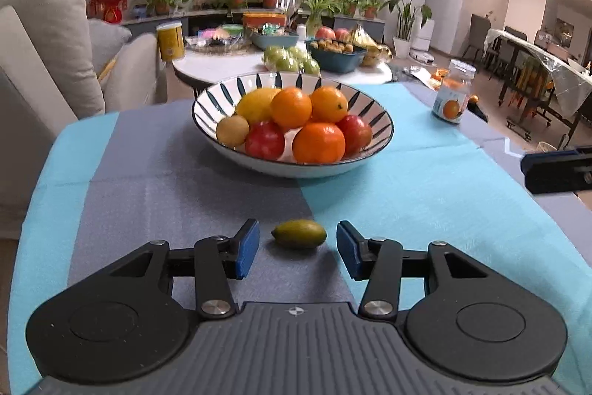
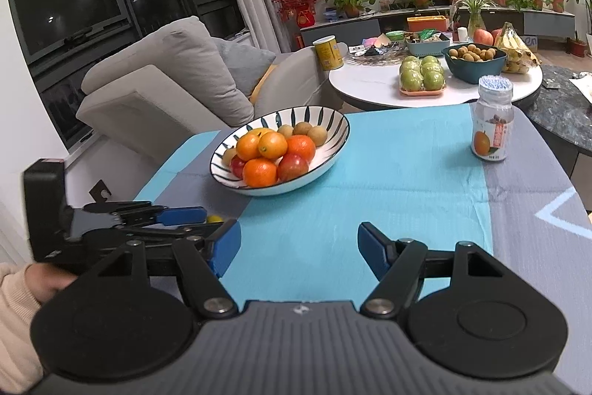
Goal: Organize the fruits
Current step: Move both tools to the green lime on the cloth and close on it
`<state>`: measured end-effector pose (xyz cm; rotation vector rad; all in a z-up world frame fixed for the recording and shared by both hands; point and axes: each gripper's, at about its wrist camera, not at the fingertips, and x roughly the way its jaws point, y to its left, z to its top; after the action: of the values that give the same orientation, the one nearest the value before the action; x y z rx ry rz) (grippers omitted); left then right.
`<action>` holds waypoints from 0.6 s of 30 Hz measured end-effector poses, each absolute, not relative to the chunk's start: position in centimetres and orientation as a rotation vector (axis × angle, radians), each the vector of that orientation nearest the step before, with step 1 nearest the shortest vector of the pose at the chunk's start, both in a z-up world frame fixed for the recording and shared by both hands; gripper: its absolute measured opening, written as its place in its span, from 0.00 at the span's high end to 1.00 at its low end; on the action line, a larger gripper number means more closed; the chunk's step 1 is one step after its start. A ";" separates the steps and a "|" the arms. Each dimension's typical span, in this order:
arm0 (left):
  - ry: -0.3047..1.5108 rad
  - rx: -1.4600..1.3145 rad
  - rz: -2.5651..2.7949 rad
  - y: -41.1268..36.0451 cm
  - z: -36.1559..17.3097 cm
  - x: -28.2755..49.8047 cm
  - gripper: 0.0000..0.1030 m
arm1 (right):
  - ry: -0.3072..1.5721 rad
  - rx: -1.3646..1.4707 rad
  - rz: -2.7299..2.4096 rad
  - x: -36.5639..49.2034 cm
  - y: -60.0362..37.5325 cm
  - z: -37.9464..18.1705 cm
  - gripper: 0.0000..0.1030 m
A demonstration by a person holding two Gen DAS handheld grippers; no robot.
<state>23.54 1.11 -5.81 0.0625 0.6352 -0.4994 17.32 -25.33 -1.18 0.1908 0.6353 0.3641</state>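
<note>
A small oval green-yellow fruit [image 1: 299,234] lies on the tablecloth between the fingers of my left gripper [image 1: 296,226]. Its blue pads [image 1: 246,248] stand a little apart from the fruit on both sides, so the gripper is open. Beyond it sits a striped bowl [image 1: 207,99] holding oranges [image 1: 318,143], red apples, a lemon and small brown fruits. In the right wrist view my right gripper [image 2: 299,230] is wide open over bare blue cloth, with nothing between its fingers. To its left is the left gripper [image 2: 199,221] and a bit of the fruit [image 2: 214,219]. The bowl [image 2: 333,121] is ahead.
A small jar with an orange label [image 2: 492,132] stands on the cloth to the right. Behind is a round white table [image 2: 370,87] with green apples, a blue bowl of fruit and bananas. A grey sofa [image 2: 166,80] is at the left. A sleeve [image 2: 14,321] shows at lower left.
</note>
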 end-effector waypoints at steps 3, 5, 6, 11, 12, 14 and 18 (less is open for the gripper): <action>0.630 0.042 -0.505 1.1 -5.9 23.5 0.59 | 0.635 0.181 0.367 16.3 -25.0 -1.4 0.34; 0.628 0.019 -0.508 1.2 -5.9 23.6 0.71 | 0.635 0.167 0.382 15.4 -24.6 -1.4 0.34; 0.631 0.011 -0.514 1.2 -5.9 23.7 0.70 | 0.634 0.155 0.388 14.9 -24.3 -1.5 0.34; 0.631 -0.001 -0.512 1.1 -5.9 23.5 0.71 | 0.648 0.121 0.410 13.0 -23.0 -2.1 0.34; 0.629 -0.004 -0.507 1.1 -5.8 23.3 0.71 | 0.654 0.119 0.409 12.8 -22.8 -2.3 0.34; 0.618 -0.011 -0.503 1.2 -5.7 22.9 0.71 | 0.665 0.115 0.394 12.2 -22.4 -2.7 0.34; 0.602 -0.006 -0.495 1.5 -5.4 21.9 0.71 | 0.677 0.097 0.347 11.0 -21.6 -3.5 0.34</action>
<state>21.85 1.45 -5.41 -0.0061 0.6019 -0.4947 11.01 -21.61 -3.47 0.0972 0.6769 0.3475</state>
